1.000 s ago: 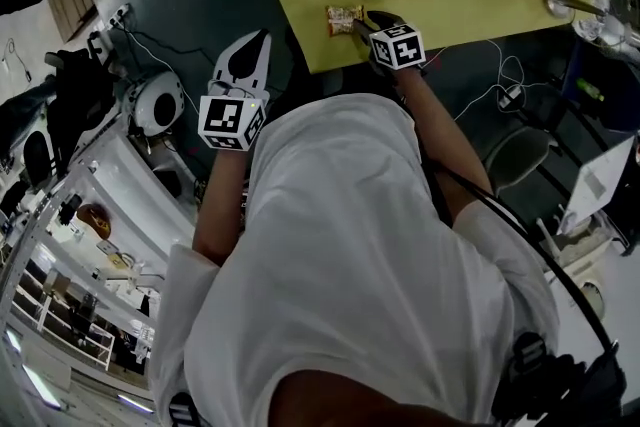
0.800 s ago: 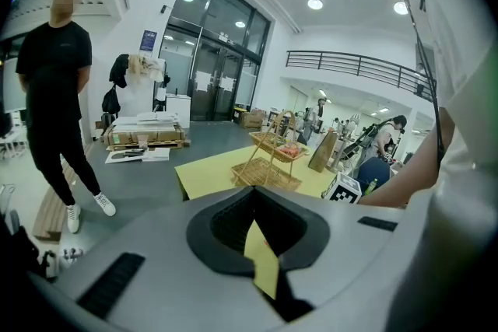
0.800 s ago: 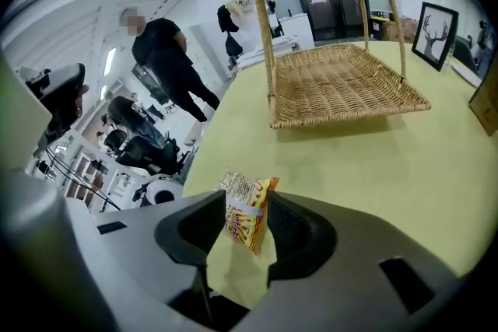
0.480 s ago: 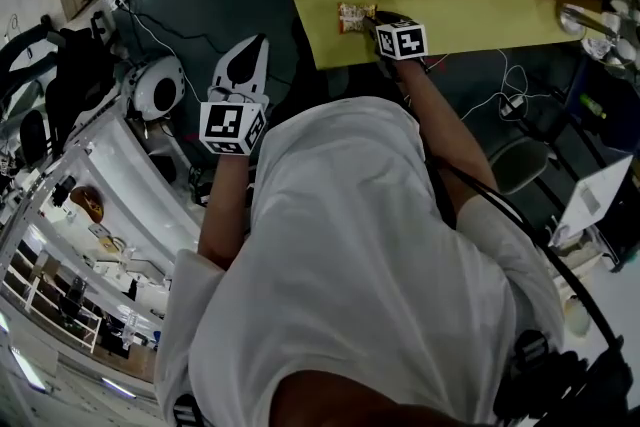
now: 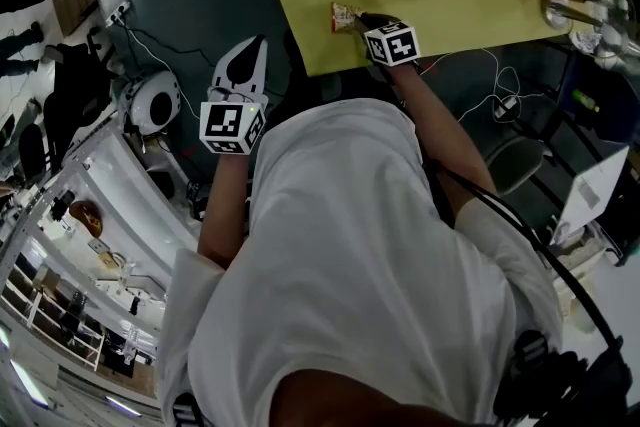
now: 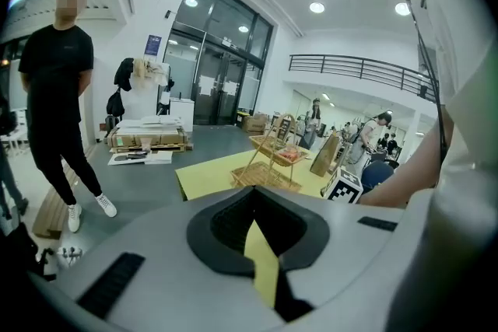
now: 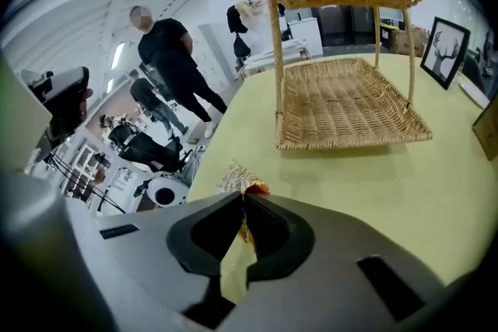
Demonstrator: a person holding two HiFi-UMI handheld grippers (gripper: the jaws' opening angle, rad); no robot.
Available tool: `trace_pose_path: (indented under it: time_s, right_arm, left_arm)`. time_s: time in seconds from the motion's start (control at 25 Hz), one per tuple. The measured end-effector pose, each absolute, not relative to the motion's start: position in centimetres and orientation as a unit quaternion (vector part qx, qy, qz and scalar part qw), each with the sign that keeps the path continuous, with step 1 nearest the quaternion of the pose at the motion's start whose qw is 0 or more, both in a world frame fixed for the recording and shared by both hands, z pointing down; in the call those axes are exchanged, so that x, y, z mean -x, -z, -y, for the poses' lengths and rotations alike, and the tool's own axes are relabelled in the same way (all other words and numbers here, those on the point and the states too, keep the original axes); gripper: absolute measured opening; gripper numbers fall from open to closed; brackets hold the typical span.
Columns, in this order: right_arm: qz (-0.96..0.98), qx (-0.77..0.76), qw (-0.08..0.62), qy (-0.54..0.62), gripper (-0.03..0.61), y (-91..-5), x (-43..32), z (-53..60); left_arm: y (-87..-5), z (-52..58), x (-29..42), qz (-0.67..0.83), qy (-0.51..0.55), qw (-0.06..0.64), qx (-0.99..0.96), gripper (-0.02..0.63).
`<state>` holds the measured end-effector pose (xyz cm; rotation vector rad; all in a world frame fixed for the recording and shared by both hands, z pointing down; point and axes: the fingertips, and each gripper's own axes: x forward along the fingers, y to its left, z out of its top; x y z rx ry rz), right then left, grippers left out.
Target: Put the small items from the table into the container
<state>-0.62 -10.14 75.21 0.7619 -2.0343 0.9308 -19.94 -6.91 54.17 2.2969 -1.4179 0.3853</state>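
— Anything legible on your feeds?

— Nothing I can read. The small crinkled snack packet on the yellow table has printing on it, but it's too small and blurred for me. The blue rectangular wall sign comes through only as a patch of colour. The white cubes with black square patterns show blocks, not letters or digits.

— No numbers anywhere?

— None I can make out.

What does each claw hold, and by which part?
The right claw is closing on the snack packet, at its near edge; the left claw holds nothing.
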Motion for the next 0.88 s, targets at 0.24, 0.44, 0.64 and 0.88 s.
trace_pose_path:
  time_s: [0.24,0.44,0.64,0.88]
  right_arm:
    - [0.815,-0.305,0.360,-0.337,0.031,-71.5,-1.3,12.2]
    - [0.830,-0.315,0.340,-0.311,0.031,-67.0,-2.1,13.1]
    - [0.839,-0.328,0.323,-0.289,0.031,-63.5,-3.2,14.2]
    - [0.848,-0.349,0.293,-0.272,0.031,-59.6,-3.9,16.1]
  left_arm:
    - [-53.4,9.0,16.7,0.491,-0.127,0.188,-0.841,0.008]
    - [-53.2,10.7,15.7,0.482,-0.126,0.171,-0.850,0.008]
    - [-52.0,12.4,15.1,0.477,-0.114,0.155,-0.857,0.008]
    - [-50.9,13.6,14.3,0.470,-0.105,0.142,-0.865,0.008]
